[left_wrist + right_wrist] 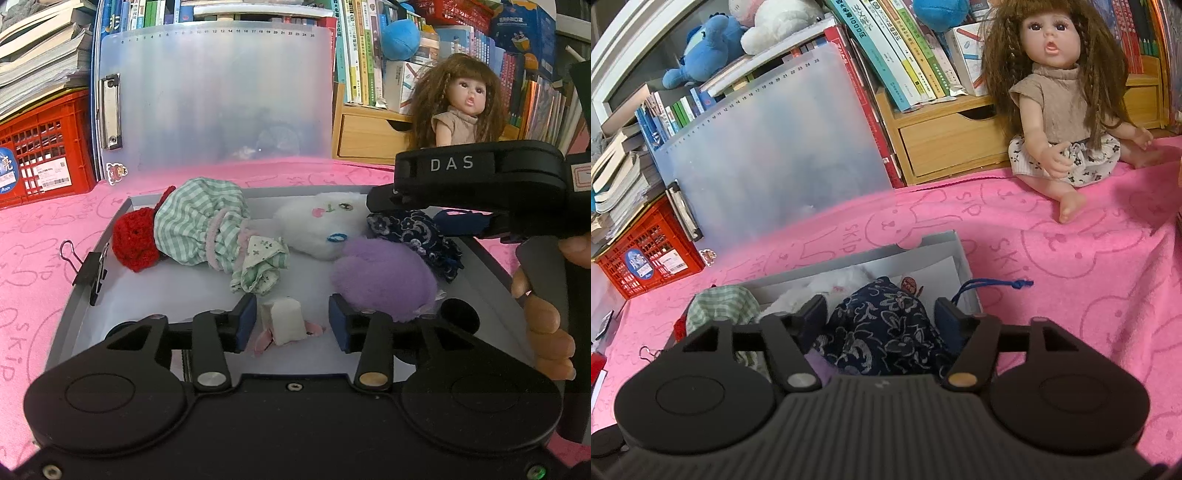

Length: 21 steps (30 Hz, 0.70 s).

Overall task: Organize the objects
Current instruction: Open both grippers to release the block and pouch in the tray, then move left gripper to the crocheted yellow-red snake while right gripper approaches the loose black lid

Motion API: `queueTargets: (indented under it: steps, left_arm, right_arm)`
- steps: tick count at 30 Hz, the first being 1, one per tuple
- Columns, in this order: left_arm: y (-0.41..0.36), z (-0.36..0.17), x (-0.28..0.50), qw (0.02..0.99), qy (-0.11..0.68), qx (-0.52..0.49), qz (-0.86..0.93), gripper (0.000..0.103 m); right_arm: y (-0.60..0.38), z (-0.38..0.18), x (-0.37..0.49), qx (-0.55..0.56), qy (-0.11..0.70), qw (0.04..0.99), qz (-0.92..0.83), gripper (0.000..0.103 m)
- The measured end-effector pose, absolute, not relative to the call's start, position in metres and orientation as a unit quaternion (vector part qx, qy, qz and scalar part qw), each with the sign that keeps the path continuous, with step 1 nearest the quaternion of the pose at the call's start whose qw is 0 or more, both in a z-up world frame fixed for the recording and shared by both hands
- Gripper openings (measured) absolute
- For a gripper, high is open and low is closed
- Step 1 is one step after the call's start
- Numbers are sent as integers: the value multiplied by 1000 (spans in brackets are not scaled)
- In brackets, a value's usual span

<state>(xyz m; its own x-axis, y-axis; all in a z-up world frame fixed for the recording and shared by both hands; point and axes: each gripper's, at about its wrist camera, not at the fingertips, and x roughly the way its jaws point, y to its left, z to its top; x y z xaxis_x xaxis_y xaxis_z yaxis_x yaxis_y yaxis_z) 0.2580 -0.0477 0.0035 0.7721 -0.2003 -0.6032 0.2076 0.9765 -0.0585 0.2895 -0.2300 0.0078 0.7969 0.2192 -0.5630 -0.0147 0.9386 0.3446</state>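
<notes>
- Left wrist view: a pink cloth (44,236) printed with rabbit outlines covers the table, and a shallow grey box (110,236) with a white paper floor sits on it.
- A long-haired doll (1067,110) sits on the cloth toward its far right edge, well apart from the box.
- Inside the box, a green-checked cloth bundle (207,225) with a red knitted end lies slanting from the far left corner toward the middle.
- A fluffy white plush (321,221) lies at the far wall, a round purple plush (384,280) nearer, toward the right wall.
- The right gripper (881,317) stands wide apart around a navy flowered pouch (882,328), pads clear of the fabric.
- The left gripper (292,325) is apart, a small white block (284,321) on pink scraps between the pads, touching neither.
- A black binder clip (90,269) grips the box's left wall.
</notes>
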Motion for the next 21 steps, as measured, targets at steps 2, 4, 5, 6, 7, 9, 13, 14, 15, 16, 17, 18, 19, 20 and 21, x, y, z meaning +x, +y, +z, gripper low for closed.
queueTargets:
  steps: [2,4,5,6,7,9,13,14,15,16,17,18,19,20,21]
  left_arm:
    - [-49,6,256,942,316,10,-108,45]
    - [-49,9,252,944,312,13,-109,47]
    - [-49,11,250,944,310,14,-110,49]
    - [-49,12,248,945,307,15,-112,50]
    - [-49,14,246,946,304,15,-114,52]
    - [-49,18,241,947,298,18,-118,54]
    - [-48,26,229,950,284,24,-127,58]
    - [-47,28,225,950,281,24,-130,59]
    - [-47,29,221,951,278,25,-133,59]
    - [-47,31,218,951,276,26,-135,61]
    - [-46,32,214,952,274,27,-136,62]
    - [-46,33,210,952,271,29,-137,62]
    - [-46,34,206,953,269,31,-139,62]
    - [-46,34,203,953,267,33,-141,62]
    - [-46,35,199,953,265,34,-143,62]
  right_arm:
    - [-231,10,286,162,308,935,65,85]
    - [-232,12,282,160,305,937,68,86]
    - [-233,14,280,159,302,937,69,86]
    - [-234,15,278,159,300,938,71,87]
    - [-236,18,275,159,296,939,73,87]
    - [-239,23,270,157,288,941,78,88]
    - [-246,35,256,152,271,946,88,90]
    - [-249,37,252,151,267,947,91,90]
    - [-250,39,249,151,264,948,93,90]
    - [-253,41,246,151,261,949,95,90]
    - [-255,43,241,152,257,949,97,91]
    - [-258,45,237,153,254,950,100,91]
    - [-260,46,233,153,251,950,102,91]
    - [-262,48,229,153,248,951,104,92]
    - [-264,48,226,152,246,951,107,92]
